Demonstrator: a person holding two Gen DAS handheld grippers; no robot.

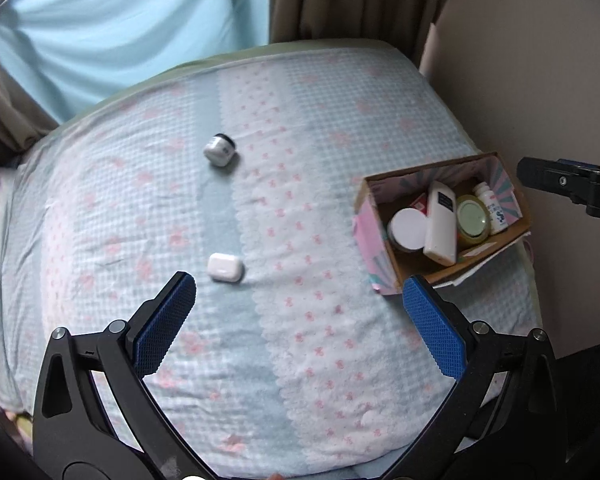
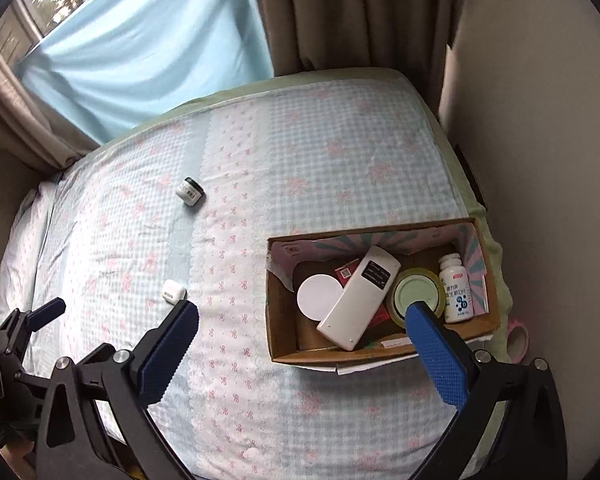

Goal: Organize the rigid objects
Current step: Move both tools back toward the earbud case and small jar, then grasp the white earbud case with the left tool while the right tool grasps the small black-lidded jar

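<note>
A white earbud case lies on the bed just ahead of my open, empty left gripper; it also shows in the right wrist view. A small white jar with a black lid lies on its side farther back, also visible in the right wrist view. A cardboard box at the right holds a white remote, a round white lid, a green-lidded jar and a pill bottle. My right gripper is open and empty over the box's near edge.
The bed has a blue and pink patterned sheet. Curtains and a wall stand behind and to the right. A pink tape roll lies beside the box at the bed's right edge.
</note>
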